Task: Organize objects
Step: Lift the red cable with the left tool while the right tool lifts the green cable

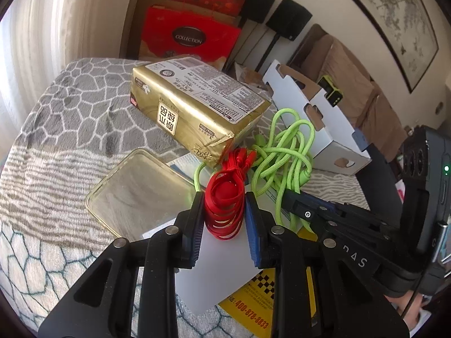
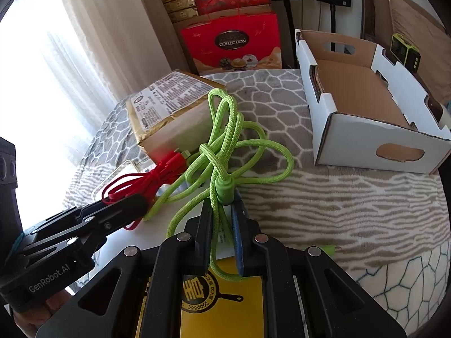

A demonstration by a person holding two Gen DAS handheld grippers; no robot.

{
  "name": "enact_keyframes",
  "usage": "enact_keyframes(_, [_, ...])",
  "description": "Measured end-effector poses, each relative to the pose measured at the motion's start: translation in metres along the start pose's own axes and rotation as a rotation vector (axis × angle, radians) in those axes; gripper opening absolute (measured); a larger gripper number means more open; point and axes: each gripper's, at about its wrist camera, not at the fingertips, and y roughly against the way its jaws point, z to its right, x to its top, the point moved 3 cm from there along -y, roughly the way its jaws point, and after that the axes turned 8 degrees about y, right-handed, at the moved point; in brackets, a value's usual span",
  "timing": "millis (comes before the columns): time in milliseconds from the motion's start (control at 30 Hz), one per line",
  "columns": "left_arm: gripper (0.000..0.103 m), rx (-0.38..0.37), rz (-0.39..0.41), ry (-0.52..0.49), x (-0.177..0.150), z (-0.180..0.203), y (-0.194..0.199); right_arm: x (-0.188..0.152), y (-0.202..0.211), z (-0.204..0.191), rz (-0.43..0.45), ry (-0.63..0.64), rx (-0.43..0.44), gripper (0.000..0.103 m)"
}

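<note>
A grey and cream patterned blanket point(image 2: 324, 197) fills most of both views. On it, at the right of the right-wrist frame, stands an open white cardboard box point(image 2: 375, 129), brown inside and holding nothing I can see. Upper centre of the left-wrist frame lies a gold wrapped pack point(image 1: 197, 107), and left of centre below it a shallow clear tray point(image 1: 135, 194).

At the middle of both views two cables lie tangled together. My left tongs point(image 1: 224, 211) are pinching the coiled red cable point(image 1: 225, 197) at lower centre of their own frame, pads pressed on either side of the bundle. My right tongs point(image 2: 221, 225) are pinched on the green braided cable point(image 2: 225, 155) just below its knot, strands running down between the pads. Beneath them lie a white sheet point(image 1: 220, 267) and a yellow leaflet point(image 2: 222, 309).

The risk, as I judge it: the red plugs sit threaded among the green loops, so pulling apart could tighten the snarl, drag the papers, or slip a cord from my grip before either reaches the box.
</note>
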Motion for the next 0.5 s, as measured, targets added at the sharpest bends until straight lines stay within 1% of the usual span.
enact_keyframes(67, [0.025, 0.004, 0.002, 0.001, -0.001, 0.0, 0.001, -0.001, 0.003, -0.003, 0.004, 0.001, -0.001, 0.012])
enact_keyframes(200, [0.025, 0.033, 0.012, -0.031, -0.004, 0.006, 0.005, -0.001, 0.007, -0.005, 0.011, 0.001, -0.002, 0.012])
enact_keyframes(333, [0.025, 0.032, 0.016, -0.019, -0.002, 0.008, 0.009, 0.0, 0.012, -0.003, 0.017, -0.04, 0.029, 0.012])
enact_keyframes(500, [0.024, 0.032, 0.033, -0.032, 0.001, 0.012, 0.016, 0.002, 0.019, -0.004, 0.029, -0.045, 0.032, 0.011])
